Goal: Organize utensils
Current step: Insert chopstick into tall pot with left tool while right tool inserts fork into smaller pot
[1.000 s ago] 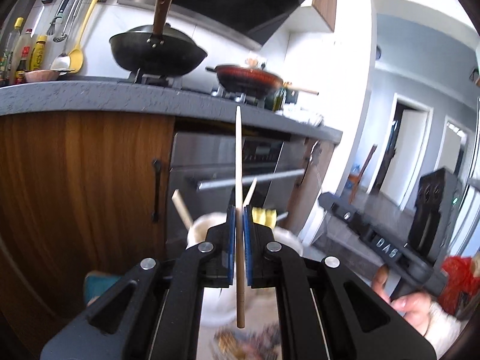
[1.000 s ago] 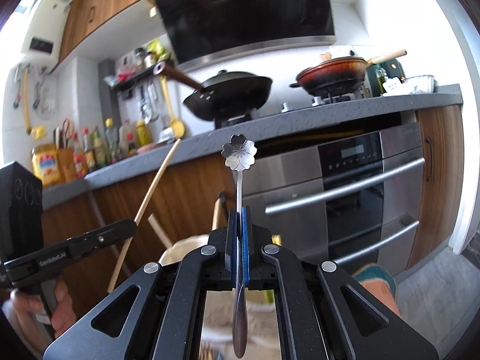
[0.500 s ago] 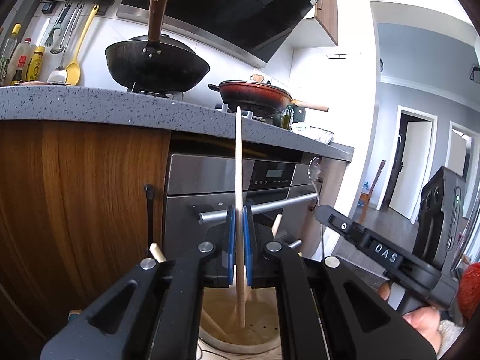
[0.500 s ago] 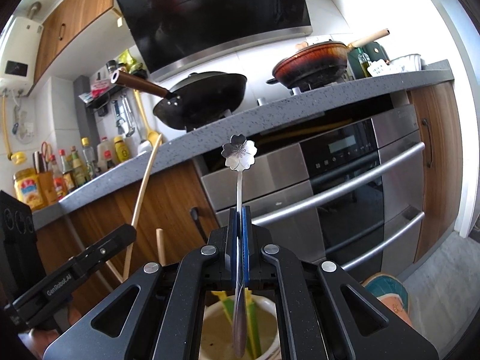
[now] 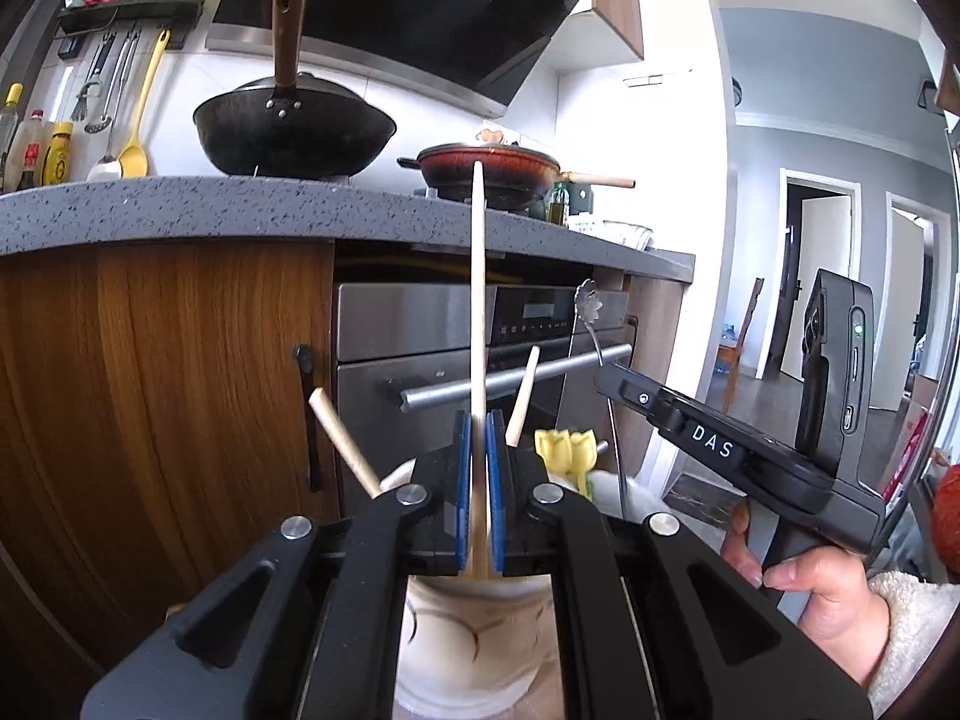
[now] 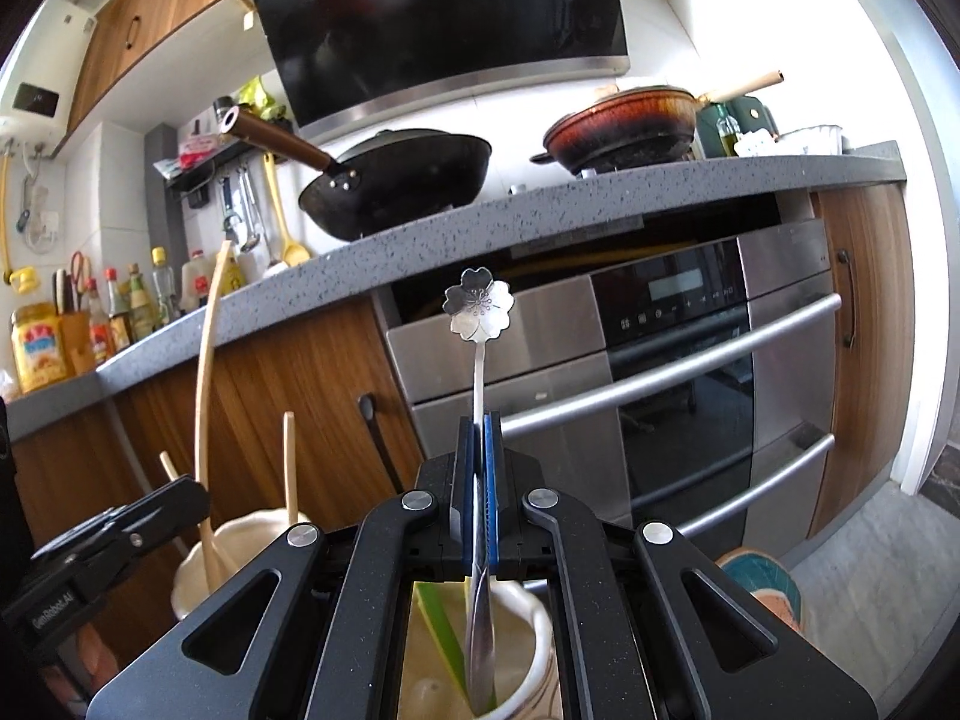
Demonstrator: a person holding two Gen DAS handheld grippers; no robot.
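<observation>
My left gripper (image 5: 478, 480) is shut on a long wooden chopstick (image 5: 478, 300) held upright, its lower end down in a cream ceramic holder (image 5: 474, 636) that has two more wooden sticks (image 5: 342, 444). My right gripper (image 6: 478, 480) is shut on a silver spoon with a flower-shaped handle end (image 6: 479, 312), bowl end down inside a second cream holder (image 6: 528, 648) with a green-stemmed utensil. The right gripper also shows in the left wrist view (image 5: 624, 387), and the left gripper in the right wrist view (image 6: 150, 516). A yellow tulip-topped utensil (image 5: 567, 450) stands behind my left fingers.
A grey counter (image 5: 240, 204) with a black wok (image 5: 294, 132) and a red-brown pan (image 5: 489, 171) runs above. A steel oven with bar handles (image 6: 678, 372) and wooden cabinet doors (image 5: 150, 390) stand right behind the holders. Bottles and hanging utensils (image 6: 108, 312) are far left.
Both grippers have lowered their utensils further into the holders. The view has closed in on the cabinet and oven front, and the holders have risen toward the jaws.
</observation>
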